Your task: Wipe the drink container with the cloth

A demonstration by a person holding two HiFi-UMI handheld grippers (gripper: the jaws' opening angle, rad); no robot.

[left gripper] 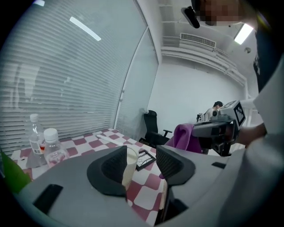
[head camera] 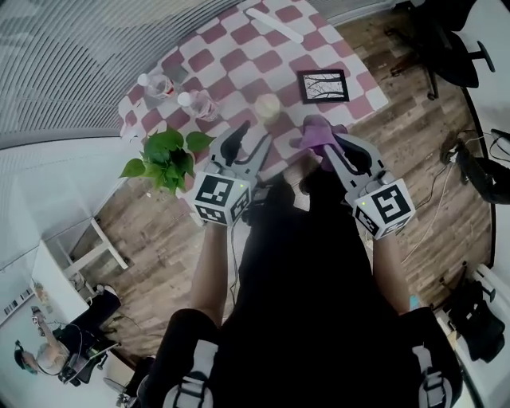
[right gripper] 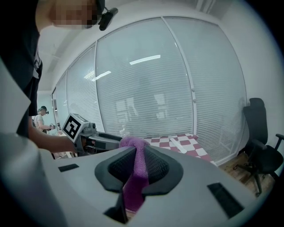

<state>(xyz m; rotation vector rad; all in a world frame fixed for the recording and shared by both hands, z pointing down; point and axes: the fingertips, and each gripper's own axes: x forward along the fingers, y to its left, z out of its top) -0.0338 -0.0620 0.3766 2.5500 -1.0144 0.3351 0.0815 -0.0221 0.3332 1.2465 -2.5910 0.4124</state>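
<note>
A cream drink container (head camera: 267, 107) stands upright on the checkered table (head camera: 239, 64), near its front edge. My left gripper (head camera: 249, 142) hovers just short of it with its jaws open. In the left gripper view the container (left gripper: 130, 165) shows in the gap by the left pad (left gripper: 114, 165), apart from both pads. My right gripper (head camera: 335, 147) is shut on a purple cloth (head camera: 317, 131), held just right of the container. In the right gripper view the cloth (right gripper: 133, 190) hangs pinched between the pads and bunches above them.
Two clear water bottles (head camera: 151, 84) (head camera: 198, 102) stand at the table's left side. A black picture frame (head camera: 323, 85) lies at the right and a white strip (head camera: 273, 24) at the far end. A leafy plant (head camera: 167, 155) sits by the near left corner. A black office chair (right gripper: 259, 146) stands beyond.
</note>
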